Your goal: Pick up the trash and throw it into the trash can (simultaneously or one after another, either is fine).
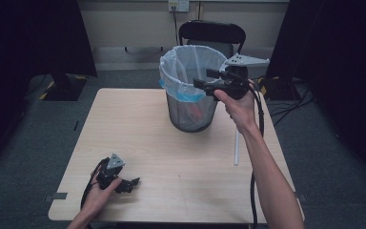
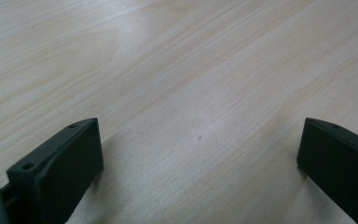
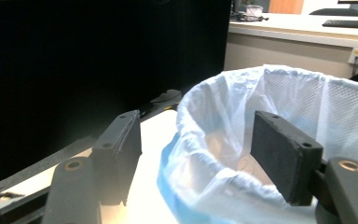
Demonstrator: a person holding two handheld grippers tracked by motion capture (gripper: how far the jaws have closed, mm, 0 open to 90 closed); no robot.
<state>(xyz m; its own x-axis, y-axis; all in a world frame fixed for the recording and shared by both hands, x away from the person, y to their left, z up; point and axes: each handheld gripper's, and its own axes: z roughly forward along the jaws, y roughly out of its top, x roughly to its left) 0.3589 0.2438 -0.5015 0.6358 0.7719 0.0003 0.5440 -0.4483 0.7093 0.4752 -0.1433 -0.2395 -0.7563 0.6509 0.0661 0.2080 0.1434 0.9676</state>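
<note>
Both tongs gape empty.
Left gripper [image 1: 132, 182] rests on the table [image 1: 181, 162]; right gripper [image 1: 201, 79] hovers over the bin's liner [image 3: 223, 135], probably after a drop.

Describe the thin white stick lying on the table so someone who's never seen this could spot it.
Start at the mesh wastebasket with the white liner near the wooden table's far edge. Just right of it, the thin white rod lies flat, pointing toward the person; it is the table's only pale, slender thing.

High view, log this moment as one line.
left hand-held gripper: open, on table | right hand-held gripper: open, over bin
</note>
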